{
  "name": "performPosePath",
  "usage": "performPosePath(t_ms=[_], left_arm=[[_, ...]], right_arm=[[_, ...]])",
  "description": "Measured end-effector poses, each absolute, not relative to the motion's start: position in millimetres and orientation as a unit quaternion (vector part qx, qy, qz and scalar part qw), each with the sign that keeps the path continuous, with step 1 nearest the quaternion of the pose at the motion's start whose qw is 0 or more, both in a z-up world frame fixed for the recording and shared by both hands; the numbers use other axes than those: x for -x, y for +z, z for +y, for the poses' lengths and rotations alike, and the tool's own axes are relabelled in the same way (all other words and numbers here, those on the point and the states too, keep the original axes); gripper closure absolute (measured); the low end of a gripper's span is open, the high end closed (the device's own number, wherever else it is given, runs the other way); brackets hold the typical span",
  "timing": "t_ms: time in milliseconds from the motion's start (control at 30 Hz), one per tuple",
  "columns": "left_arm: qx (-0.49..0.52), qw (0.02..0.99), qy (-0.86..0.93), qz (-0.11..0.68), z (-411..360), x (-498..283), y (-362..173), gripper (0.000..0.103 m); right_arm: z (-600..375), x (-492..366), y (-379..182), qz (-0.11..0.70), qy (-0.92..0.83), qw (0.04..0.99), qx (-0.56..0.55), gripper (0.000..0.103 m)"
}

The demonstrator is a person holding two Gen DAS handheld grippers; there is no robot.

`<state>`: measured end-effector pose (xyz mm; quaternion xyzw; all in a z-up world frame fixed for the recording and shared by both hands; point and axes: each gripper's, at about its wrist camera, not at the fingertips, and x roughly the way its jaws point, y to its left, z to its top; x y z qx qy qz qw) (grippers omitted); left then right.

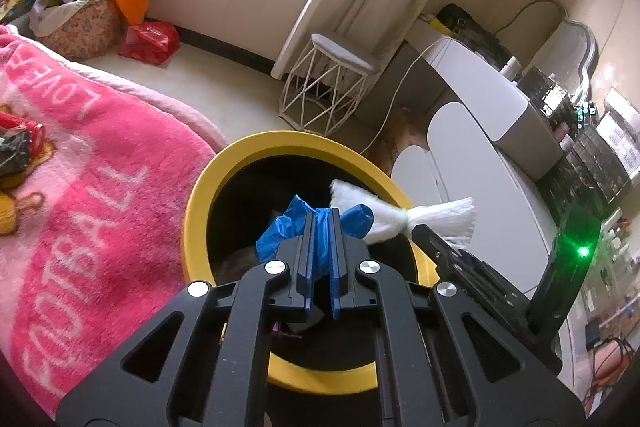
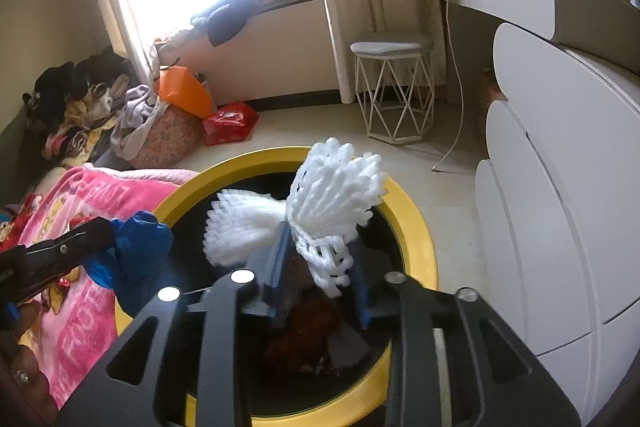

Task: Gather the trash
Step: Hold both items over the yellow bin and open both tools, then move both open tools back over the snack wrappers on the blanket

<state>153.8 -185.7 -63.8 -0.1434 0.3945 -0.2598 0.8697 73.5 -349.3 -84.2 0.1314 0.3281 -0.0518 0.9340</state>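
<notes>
A yellow-rimmed trash bin (image 1: 292, 147) with a black inside stands on the floor beside the bed; it also shows in the right wrist view (image 2: 416, 219). My left gripper (image 1: 323, 223) is shut on a crumpled blue glove (image 1: 276, 235) and holds it over the bin's mouth; the glove also shows in the right wrist view (image 2: 136, 251). My right gripper (image 2: 320, 259) holds white foam netting (image 2: 332, 195) between its jaws above the bin. The netting also shows in the left wrist view (image 1: 404, 219). Dark trash lies inside the bin (image 2: 316, 327).
A pink blanket (image 1: 80, 195) covers the bed on the left, with wrappers (image 1: 16, 147) on it. A white wire stool (image 1: 324, 87), white drawers (image 2: 560, 207), a red bag (image 2: 230, 123) and an orange bag (image 2: 184, 95) stand on the floor.
</notes>
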Motion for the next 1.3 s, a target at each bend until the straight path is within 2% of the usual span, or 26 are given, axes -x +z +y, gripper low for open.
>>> performPosePath(t_ms=[33,67,100,133,167,200,267,333,367,667,1300], left_arm=[[0.149,0.868,-0.259,0.397,-185.2,-155.6,-64.3,0.088],[0.154,0.867,-0.258,0.398,-185.8,-156.6,-64.9,0.071],[0.159,0.865,-0.257,0.4,-184.5,-156.8,-65.4,0.062],[0.161,0.866,-0.256,0.399,-183.3,-156.0,-65.0,0.06],[0.16,0.867,-0.253,0.398,-182.5,-155.4,-64.2,0.052],[0.16,0.869,-0.25,0.396,-181.3,-153.7,-62.7,0.038],[0.165,0.872,-0.248,0.39,-177.4,-149.5,-59.0,0.025],[0.162,0.874,-0.247,0.385,-174.8,-146.7,-55.6,0.02],[0.159,0.877,-0.244,0.381,-173.6,-144.2,-53.4,0.011],[0.153,0.889,-0.22,0.37,-160.2,-132.4,-45.6,0.011],[0.137,0.923,-0.165,0.32,-112.5,-107.6,-23.4,0.011]], right_arm=[[-349.8,-73.3,-84.3,0.328,-0.053,0.934,-0.132,0.068],[-350.6,-72.8,-84.6,0.328,-0.053,0.934,-0.133,0.067],[-351.0,-72.8,-84.9,0.328,-0.053,0.934,-0.134,0.064],[-351.2,-72.5,-85.1,0.328,-0.055,0.934,-0.133,0.06],[-351.6,-72.1,-85.1,0.328,-0.058,0.934,-0.133,0.058],[-352.2,-71.7,-84.9,0.327,-0.061,0.934,-0.135,0.053],[-352.9,-70.8,-84.2,0.324,-0.064,0.934,-0.137,0.051],[-353.1,-70.3,-83.1,0.322,-0.064,0.934,-0.138,0.049],[-352.3,-69.8,-82.6,0.322,-0.064,0.934,-0.138,0.048],[-345.2,-64.6,-74.3,0.312,-0.055,0.938,-0.139,0.037],[-306.6,-53.4,-46.9,0.281,0.006,0.953,-0.11,0.032]])
